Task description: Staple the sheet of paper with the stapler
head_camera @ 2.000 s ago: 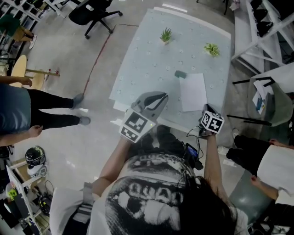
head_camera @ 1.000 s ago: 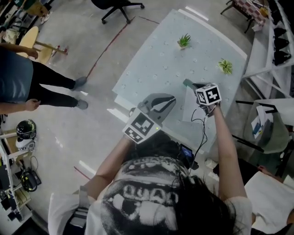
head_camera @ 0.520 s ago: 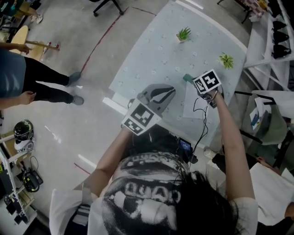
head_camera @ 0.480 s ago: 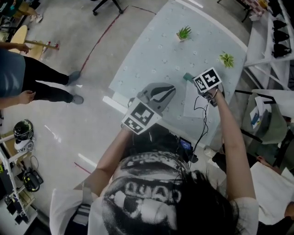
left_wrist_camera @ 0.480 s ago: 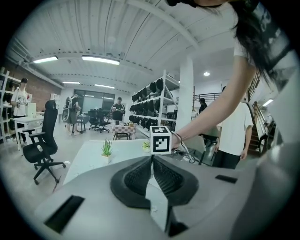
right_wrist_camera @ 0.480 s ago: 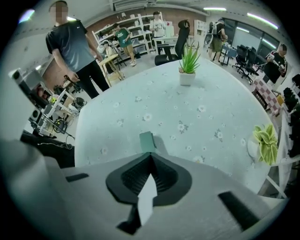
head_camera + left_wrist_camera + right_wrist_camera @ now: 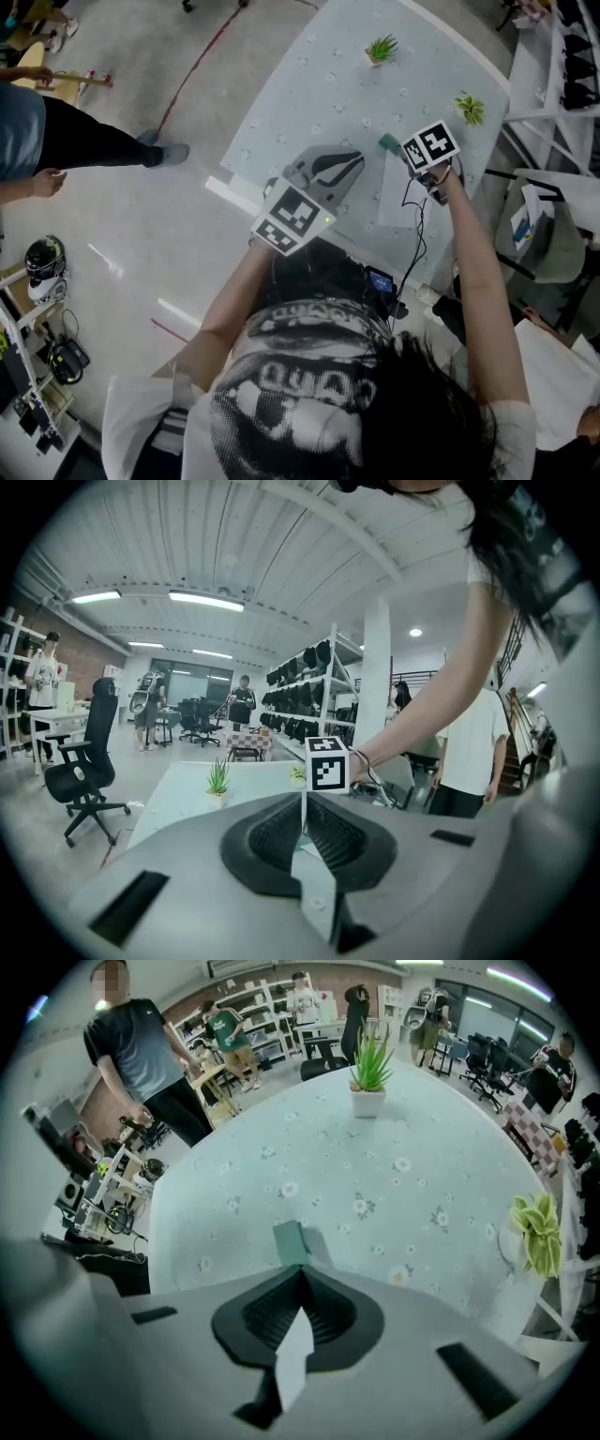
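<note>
A small teal stapler lies on the pale flowered table, at the far corner of a white sheet of paper. My right gripper points steeply down over that corner, jaws shut and empty. In the right gripper view the stapler sits just beyond the shut tips; I cannot tell if they touch. The paper shows white below the jaws. My left gripper hovers over the table's near edge, left of the sheet, shut and empty. From the left gripper I see the right gripper's marker cube.
Two small potted plants stand at the table's far side. White racks flank the table on the right. A person stands on the floor to the left. An office chair stands beyond the table.
My right gripper went from the table's near edge out over the paper to the stapler, then tipped downward. My left gripper crept forward a little.
</note>
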### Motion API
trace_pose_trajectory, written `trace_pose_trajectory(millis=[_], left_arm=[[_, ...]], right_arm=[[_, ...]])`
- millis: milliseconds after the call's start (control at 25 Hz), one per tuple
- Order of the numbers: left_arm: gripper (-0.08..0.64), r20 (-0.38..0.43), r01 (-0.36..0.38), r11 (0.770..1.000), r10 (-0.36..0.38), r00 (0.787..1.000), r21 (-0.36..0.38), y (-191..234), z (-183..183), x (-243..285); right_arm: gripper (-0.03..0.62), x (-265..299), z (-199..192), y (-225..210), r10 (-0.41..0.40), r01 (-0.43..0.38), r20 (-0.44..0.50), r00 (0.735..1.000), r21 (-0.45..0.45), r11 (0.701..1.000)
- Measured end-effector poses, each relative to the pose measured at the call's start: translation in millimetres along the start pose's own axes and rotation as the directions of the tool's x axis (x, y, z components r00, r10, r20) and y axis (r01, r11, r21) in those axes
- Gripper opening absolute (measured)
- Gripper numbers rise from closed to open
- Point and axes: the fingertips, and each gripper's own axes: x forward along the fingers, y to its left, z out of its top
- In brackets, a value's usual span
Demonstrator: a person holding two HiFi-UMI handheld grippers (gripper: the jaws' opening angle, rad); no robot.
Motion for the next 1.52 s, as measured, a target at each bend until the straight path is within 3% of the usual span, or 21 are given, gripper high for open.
trace_pose_trajectory(millis=[280, 600, 720, 880, 1120, 1360, 1520], left_arm=[[0.017, -0.007, 0.045, 0.997, -0.044, 0.999, 0.055, -14.3, 16.3, -9.0], [0.017, -0.047, 0.093, 0.993, -0.09, 0.995, 0.069, -17.3, 7.7, -30.5], [0.017, -0.072, 0.133, 0.988, -0.127, 0.989, 0.075, -21.1, -1.1, -33.0], [0.017, -0.104, 0.195, 0.977, -0.185, 0.977, 0.091, -30.2, -11.5, -26.9], [0.017, -0.15, 0.246, 0.964, -0.229, 0.962, 0.105, -57.5, -23.4, -24.6], [0.017, -0.144, 0.245, 0.962, -0.228, 0.963, 0.119, -97.7, -18.2, -31.4], [0.017, -0.125, 0.228, 0.965, -0.212, 0.969, 0.132, -131.0, -12.3, -42.1]], right_arm=[[0.0, -5.8, -6.0, 1.0, -0.096, 0.09, 0.101, 0.99, 0.062, 0.994], [0.0, -29.0, -5.7, 13.9, -0.186, 0.099, 0.316, 0.93, 0.271, 0.958], [0.0, -45.1, -9.8, 24.9, -0.226, 0.053, 0.433, 0.872, 0.376, 0.925], [0.0, -83.5, -15.9, 41.7, -0.293, -0.014, 0.582, 0.759, 0.465, 0.885], [-0.002, -120.8, -48.4, 81.8, -0.371, -0.115, 0.698, 0.612, 0.543, 0.832], [-0.003, -151.1, -98.1, 124.0, -0.424, -0.15, 0.737, 0.527, 0.571, 0.807], [-0.005, -173.4, -131.0, 151.0, -0.434, -0.16, 0.764, 0.477, 0.562, 0.812]])
